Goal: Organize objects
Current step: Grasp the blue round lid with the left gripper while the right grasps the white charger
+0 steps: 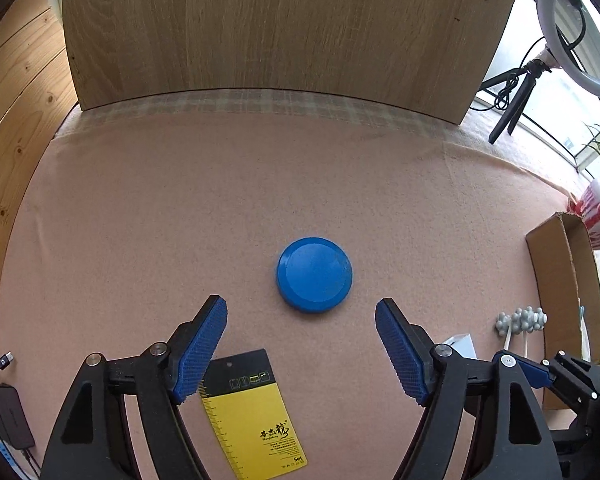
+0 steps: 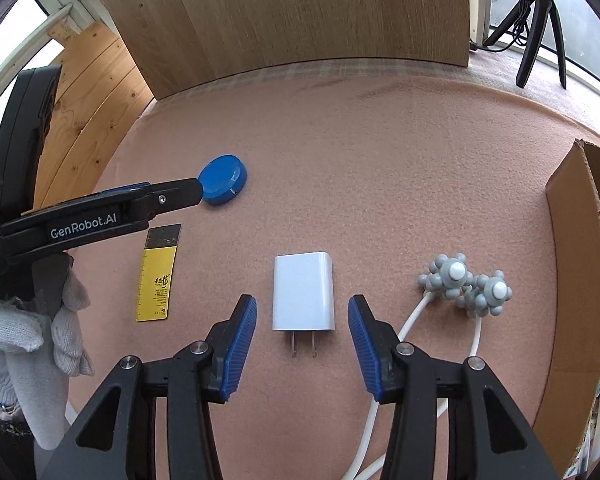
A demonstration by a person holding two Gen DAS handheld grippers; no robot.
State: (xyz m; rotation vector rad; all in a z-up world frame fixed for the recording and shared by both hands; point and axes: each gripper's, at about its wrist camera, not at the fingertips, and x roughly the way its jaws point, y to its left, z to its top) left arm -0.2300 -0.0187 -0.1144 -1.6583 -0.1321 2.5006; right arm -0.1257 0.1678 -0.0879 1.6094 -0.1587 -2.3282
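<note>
Both grippers hover over the pink bench point(image 1: 140, 208) with jaws apart. The left gripper point(image 1: 301, 312) faces a blue lid point(image 1: 314, 275) lying just ahead of its tips. The right gripper point(image 2: 302, 312) straddles a white charger point(image 2: 303, 293), not touching it. A cardboard box point(image 2: 572, 280) stands at the right.

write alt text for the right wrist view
The open right tongs hover just short of a white plug adapter lying prongs-toward-camera on pink felt. A blue round lid and yellow card lie left, grey bobbled cable ends and cardboard box right.
</note>
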